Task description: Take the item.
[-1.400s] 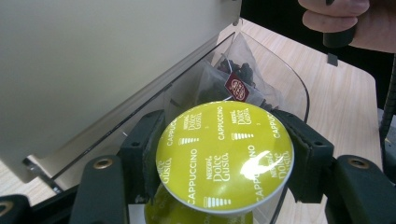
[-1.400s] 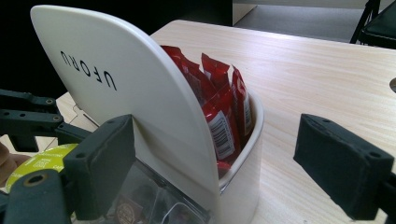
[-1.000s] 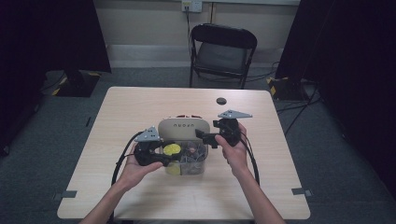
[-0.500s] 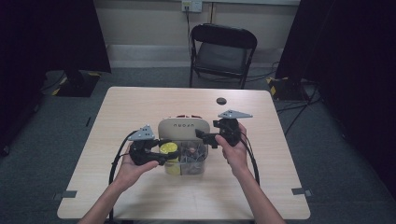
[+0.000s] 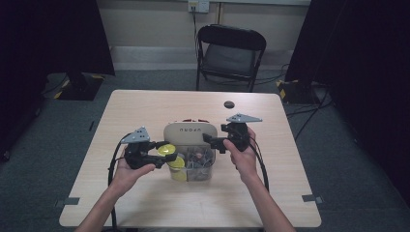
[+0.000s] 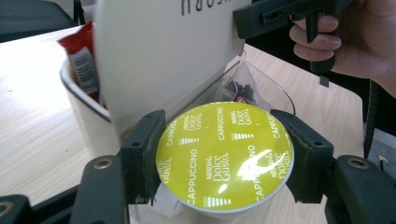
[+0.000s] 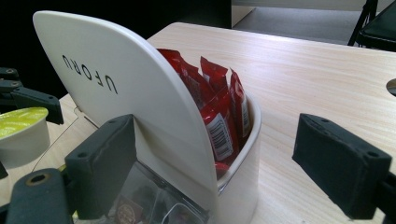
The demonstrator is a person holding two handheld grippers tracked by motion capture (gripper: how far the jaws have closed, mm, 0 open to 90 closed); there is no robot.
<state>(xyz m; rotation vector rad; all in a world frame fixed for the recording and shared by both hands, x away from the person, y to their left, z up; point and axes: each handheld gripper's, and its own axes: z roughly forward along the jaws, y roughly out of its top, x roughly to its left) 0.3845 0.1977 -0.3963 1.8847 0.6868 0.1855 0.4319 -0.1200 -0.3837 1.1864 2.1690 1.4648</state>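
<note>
The left gripper (image 6: 224, 158) has its fingers clamped on a yellow-lidded coffee capsule (image 6: 225, 153) (the lid reads "Cappuccino"), held just above the clear front compartment of the white organizer (image 5: 188, 134) in the middle of the desk (image 5: 145, 104). The right gripper (image 7: 229, 161) has its fingers apart, one on each side of the organizer's upright white panel, not pressing it. Red sachets (image 7: 219, 102) stand in the compartment behind that panel.

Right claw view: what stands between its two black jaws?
The cream organiser's upright white divider, with red sachets behind it; the right claw is open around them.
</note>
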